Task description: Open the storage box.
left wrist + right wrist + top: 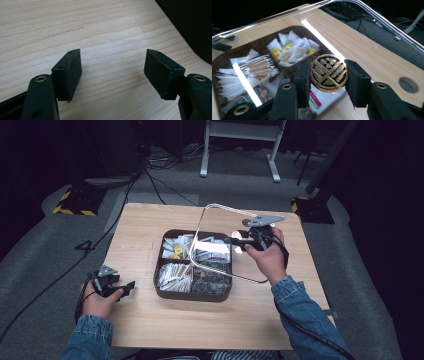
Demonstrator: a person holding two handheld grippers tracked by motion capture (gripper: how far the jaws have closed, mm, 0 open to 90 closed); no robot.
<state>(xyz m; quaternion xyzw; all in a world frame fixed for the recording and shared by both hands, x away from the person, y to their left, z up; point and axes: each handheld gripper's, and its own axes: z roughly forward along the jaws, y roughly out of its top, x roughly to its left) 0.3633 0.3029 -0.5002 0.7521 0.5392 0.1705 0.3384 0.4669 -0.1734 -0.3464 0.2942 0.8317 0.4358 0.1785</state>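
Nearest me, my left gripper point(127, 285) rests low over the bare wooden counter point(150, 320) at its left edge; in the left gripper view its fingers point(68, 73) stand wide apart with nothing but wood grain between them. Farther in, at the counter's centre, I see a dark tray point(167, 295) with four compartments holding white sachets and paper packets point(175, 277), some with yellow labels point(284, 53). My right gripper point(235, 240) is raised above the tray's right side. In the right gripper view its fingers point(358, 80) are closed on a round gold-and-black knob point(328, 73), which belongs to a clear lid point(220, 227) with a metal rim, tilted up over the tray. Beyond the counter lie grey floor point(225, 185), cables point(160, 185) and a white stand point(240, 145).
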